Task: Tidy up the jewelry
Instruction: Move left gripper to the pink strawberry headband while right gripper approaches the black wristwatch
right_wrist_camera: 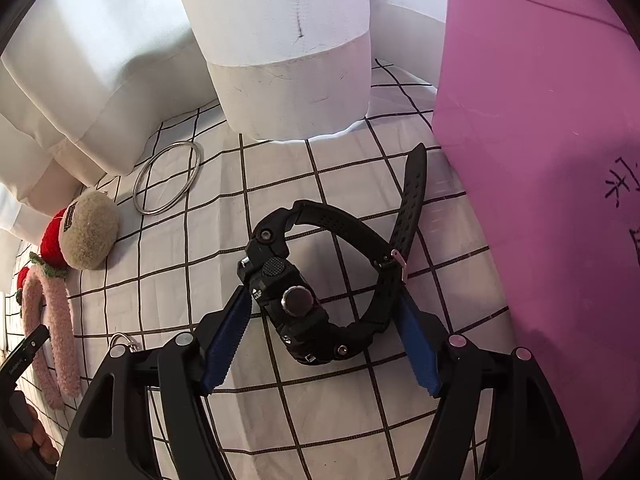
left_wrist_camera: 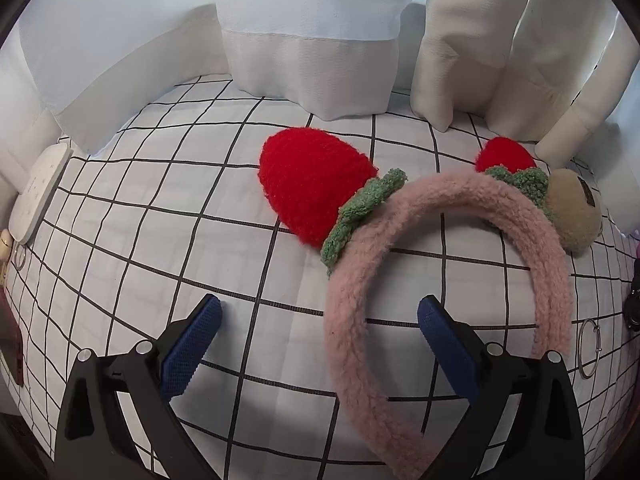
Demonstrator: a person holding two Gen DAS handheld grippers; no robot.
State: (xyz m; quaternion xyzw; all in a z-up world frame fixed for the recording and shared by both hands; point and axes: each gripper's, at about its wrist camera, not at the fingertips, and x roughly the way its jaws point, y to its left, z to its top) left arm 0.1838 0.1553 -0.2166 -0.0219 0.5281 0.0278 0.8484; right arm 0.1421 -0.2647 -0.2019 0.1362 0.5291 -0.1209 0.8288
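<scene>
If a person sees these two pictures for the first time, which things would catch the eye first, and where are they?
In the left wrist view, the fluffy pink headband with red knitted strawberries lies on the white grid-patterned cloth, its left branch between the open left tongs. In the right wrist view, a chunky black wristwatch sits between the open right tongs, beside a large pink box.
</scene>
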